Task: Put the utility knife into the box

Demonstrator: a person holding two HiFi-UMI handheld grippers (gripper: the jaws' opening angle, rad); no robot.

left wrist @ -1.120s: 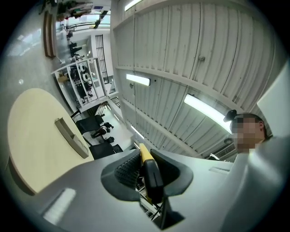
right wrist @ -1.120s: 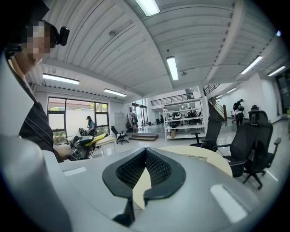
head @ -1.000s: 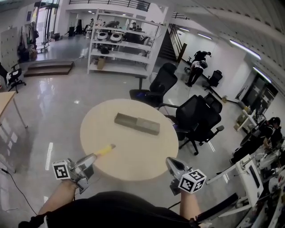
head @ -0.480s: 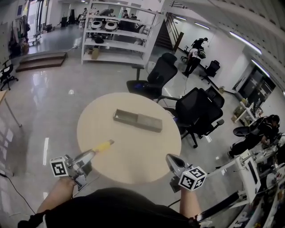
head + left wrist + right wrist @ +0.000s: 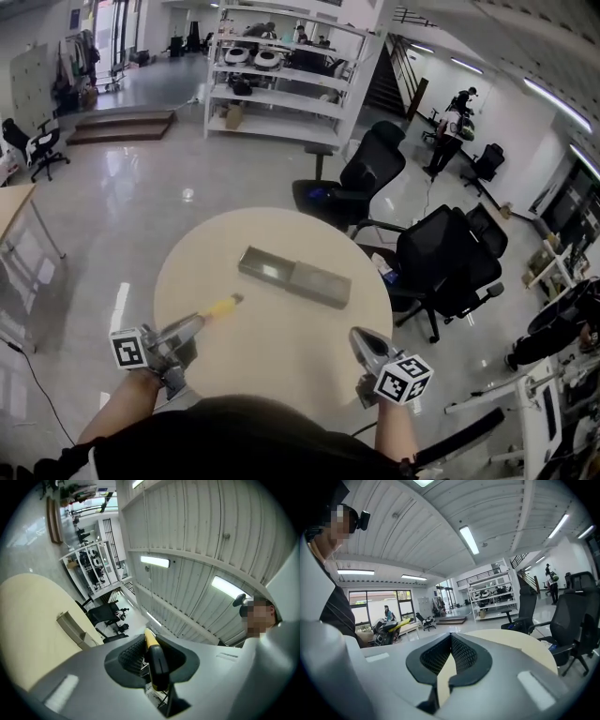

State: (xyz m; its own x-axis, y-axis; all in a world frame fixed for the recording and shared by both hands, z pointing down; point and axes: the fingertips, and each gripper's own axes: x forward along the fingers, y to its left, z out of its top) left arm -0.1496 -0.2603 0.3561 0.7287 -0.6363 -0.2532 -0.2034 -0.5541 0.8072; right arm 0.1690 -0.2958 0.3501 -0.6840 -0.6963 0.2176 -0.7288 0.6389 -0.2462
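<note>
A long grey open box (image 5: pixel 293 277) lies in the middle of the round beige table (image 5: pixel 216 258); the left gripper view also shows the box (image 5: pixel 75 629), ahead and to the left. My left gripper (image 5: pixel 197 321) hangs over the table's near left edge, shut on the yellow utility knife (image 5: pixel 222 306), whose tip points toward the box. In the left gripper view the knife (image 5: pixel 154 660) sits clamped between the ribbed pads. My right gripper (image 5: pixel 358 337) hovers at the near right edge, well short of the box. Its jaws meet at the tip (image 5: pixel 451 637) with nothing in them.
Black office chairs (image 5: pixel 441 262) stand close to the table's right and far side. White shelving (image 5: pixel 281 84) stands at the back and a wooden desk (image 5: pixel 14 206) at the far left. People are far off at the right (image 5: pixel 455 117).
The head view has swung slightly, so the table and room sit a little differently in the picture. Both grippers keep about the same place, and the knife stays in the left one.
</note>
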